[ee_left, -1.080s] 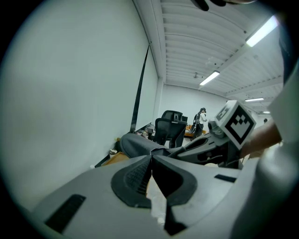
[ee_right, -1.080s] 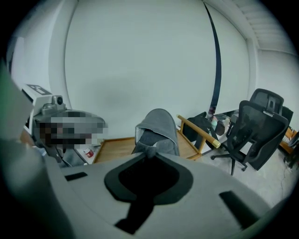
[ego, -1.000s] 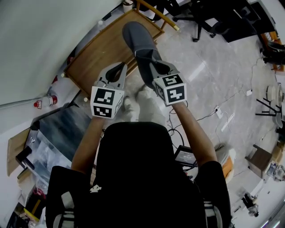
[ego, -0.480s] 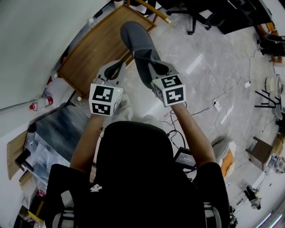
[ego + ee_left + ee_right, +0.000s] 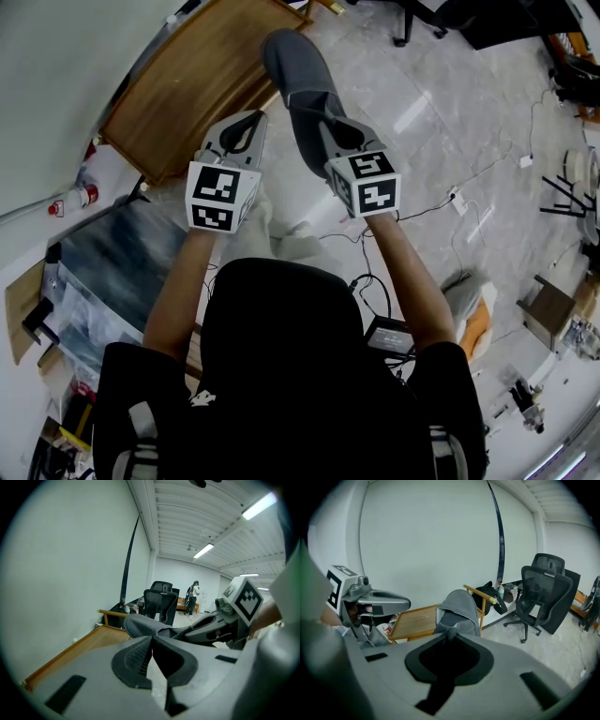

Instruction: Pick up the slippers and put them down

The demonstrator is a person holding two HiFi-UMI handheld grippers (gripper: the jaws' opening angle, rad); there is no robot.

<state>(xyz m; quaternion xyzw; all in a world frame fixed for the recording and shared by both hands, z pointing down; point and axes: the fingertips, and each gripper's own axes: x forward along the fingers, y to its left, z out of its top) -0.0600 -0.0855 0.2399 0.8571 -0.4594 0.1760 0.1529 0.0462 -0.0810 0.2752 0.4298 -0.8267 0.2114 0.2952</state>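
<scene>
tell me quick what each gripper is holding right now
left gripper: closed, nothing in it
right gripper: closed on the grey slipper

I can read no words, numbers or brand names anywhere. The left marker cube [image 5: 222, 195] on my left gripper [image 5: 253, 116] and the right marker cube [image 5: 367, 182] on my right gripper [image 5: 309, 108] carry only black-and-white square patterns, no letters. The label on the red-capped bottle [image 5: 70, 200] by the wall is too small to read.

The slipper [image 5: 298, 80] hangs right of the wooden board [image 5: 187, 84].
</scene>
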